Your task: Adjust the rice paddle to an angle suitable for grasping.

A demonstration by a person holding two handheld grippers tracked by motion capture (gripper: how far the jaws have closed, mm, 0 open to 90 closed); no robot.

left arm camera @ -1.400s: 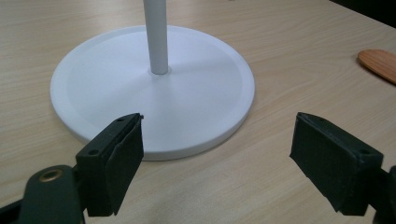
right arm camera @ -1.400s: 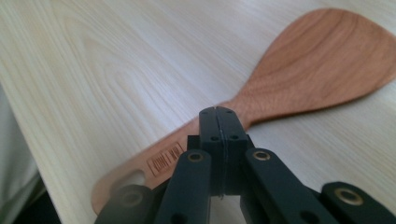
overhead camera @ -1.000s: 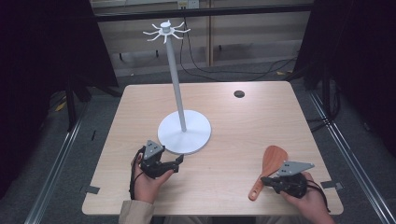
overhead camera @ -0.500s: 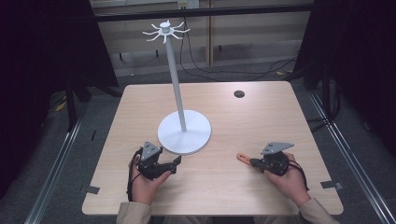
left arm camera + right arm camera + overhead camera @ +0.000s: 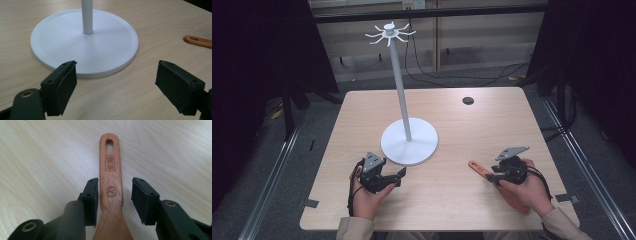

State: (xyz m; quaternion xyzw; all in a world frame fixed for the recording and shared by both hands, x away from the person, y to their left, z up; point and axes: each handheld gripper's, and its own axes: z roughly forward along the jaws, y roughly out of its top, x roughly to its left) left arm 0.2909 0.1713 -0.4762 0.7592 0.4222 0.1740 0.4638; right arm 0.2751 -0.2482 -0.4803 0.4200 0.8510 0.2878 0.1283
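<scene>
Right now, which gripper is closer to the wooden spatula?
Right. The right gripper straddles the wooden spatula handle, jaws just opened with a gap on each side. The left gripper sits across the table by the white stand base.

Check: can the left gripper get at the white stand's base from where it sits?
Probably yes. The left gripper is open, facing the stand's base over bare table. The wooden spatula lies off to the side.
</scene>
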